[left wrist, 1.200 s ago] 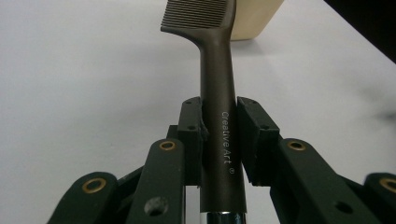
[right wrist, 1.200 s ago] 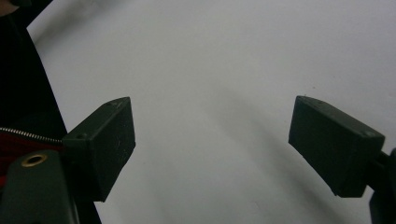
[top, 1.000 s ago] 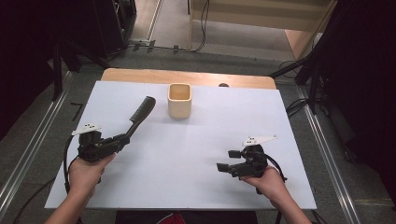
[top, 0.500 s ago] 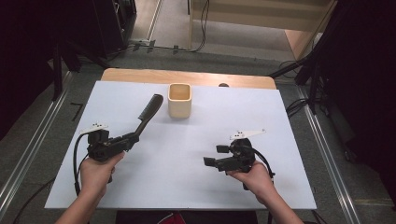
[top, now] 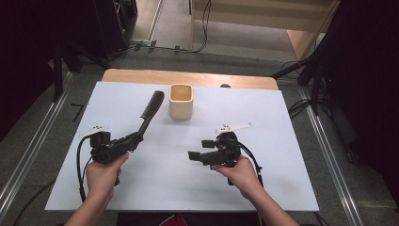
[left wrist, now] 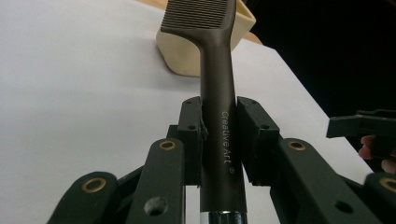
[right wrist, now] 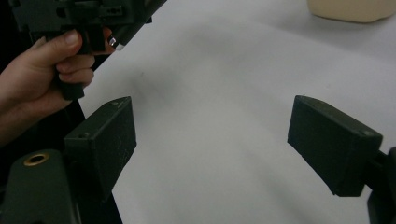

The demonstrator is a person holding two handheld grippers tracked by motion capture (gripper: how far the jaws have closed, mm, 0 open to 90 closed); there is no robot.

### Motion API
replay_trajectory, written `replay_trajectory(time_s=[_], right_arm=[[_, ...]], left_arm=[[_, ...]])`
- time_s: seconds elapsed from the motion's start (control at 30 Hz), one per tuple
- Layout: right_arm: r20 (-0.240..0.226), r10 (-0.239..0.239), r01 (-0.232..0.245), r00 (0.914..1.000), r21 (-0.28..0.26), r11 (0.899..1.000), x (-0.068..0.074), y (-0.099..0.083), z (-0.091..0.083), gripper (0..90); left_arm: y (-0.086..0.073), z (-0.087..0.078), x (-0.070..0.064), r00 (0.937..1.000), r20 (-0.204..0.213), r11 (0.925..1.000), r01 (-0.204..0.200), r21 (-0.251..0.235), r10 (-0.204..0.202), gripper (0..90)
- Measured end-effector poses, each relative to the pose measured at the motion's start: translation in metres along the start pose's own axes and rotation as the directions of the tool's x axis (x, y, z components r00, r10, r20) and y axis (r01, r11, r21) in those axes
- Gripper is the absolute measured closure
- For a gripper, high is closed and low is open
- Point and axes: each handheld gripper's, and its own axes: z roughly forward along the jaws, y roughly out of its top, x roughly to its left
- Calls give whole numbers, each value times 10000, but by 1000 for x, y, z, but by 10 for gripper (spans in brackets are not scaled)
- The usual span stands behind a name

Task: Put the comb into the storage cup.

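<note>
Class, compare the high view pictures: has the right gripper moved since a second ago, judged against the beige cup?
Yes. The right gripper has shifted left toward the table's middle, ending closer below the beige cup, which stayed put.

A lab or recording studio is showing here: a white-topped wooden table (top: pixel 291 155) is sitting between long metal floor rails (top: pixel 28 155), black cables (top: pixel 203 28) are trailing over grey flooring, and dark equipment stands (top: pixel 324 70) are crowding around it.
</note>
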Motion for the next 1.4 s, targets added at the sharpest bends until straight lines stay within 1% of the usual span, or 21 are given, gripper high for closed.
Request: replay_trajectory(time_s=[0.1,0.2,0.3,0.4,0.43,0.47,0.57,0.63,0.7,0.77,0.83,0.87,0.9,0.97,1.07,1.2,1.27,1.3,1.4], right_arm=[[-159,248,-249,9996,-75,9997,0,4,7,138],[-305,542,-549,9981,-228,9982,-1,9,13,138],[-270,641,-651,9976,-386,9971,0,13,19,139],[-320,806,-821,9962,-462,9956,1,19,26,143],[-341,849,-865,9958,-474,9951,2,22,28,168],[-357,861,-877,9956,-459,9951,3,23,29,176],[-463,883,-906,9950,-504,9946,5,29,36,176],[-394,881,-899,9953,-470,9948,6,33,41,176],[-419,906,-925,9950,-462,9946,7,38,46,178],[-415,1027,-1047,9938,-488,9933,9,42,50,180],[-260,906,-918,9955,-489,9946,10,46,55,180],[-238,924,-933,9954,-417,9948,12,49,57,181],[-263,969,-980,9949,-431,9943,12,50,59,184],[-407,1127,-1146,9928,-482,9922,13,53,62,193],[-607,1460,-1495,9874,-579,9871,12,57,67,207],[-878,1961,-2016,9766,-592,9777,8,61,73,232],[-1069,2200,-2274,9696,-628,9718,6,63,76,242],[-1100,2295,-2373,9671,-639,9693,6,64,78,244],[-1100,2426,-2513,9639,-736,9651,5,66,83,259]], left_arm=[[-1,0,-3,10000,-72,9999,-8,-129,7,736],[-3,1,-5,9999,-82,9996,96,-258,-98,736],[-5,1,-6,9994,26,9989,344,-331,-344,736],[-7,3,-7,9991,-19,9982,418,-439,-419,736],[-8,3,-7,9992,-50,9980,406,-477,-409,736],[-8,3,-7,9989,-24,9976,469,-512,-471,736],[-9,5,-8,9989,-87,9977,453,-508,-458,736],[-11,6,-8,9985,-94,9970,526,-575,-532,736],[-12,7,-8,9982,-120,9960,585,-671,-594,736],[-13,7,-9,9981,-171,9952,583,-784,-598,736],[-13,8,-9,9983,-205,9952,529,-818,-548,736],[-14,8,-9,9983,-152,9950,542,-838,-556,736],[-14,8,-9,9982,-187,9948,555,-856,-573,736],[-14,9,-9,9980,-145,9940,592,-917,-608,736],[-14,9,-8,9976,-145,9931,665,-962,-682,736],[-15,9,-6,9973,-132,9925,699,-1005,-716,736],[-15,10,-6,9973,-119,9923,704,-1016,-720,736],[-16,10,-6,9973,-78,9923,725,-1002,-736,736],[-17,11,-7,9975,-50,9928,699,-971,-707,736]])
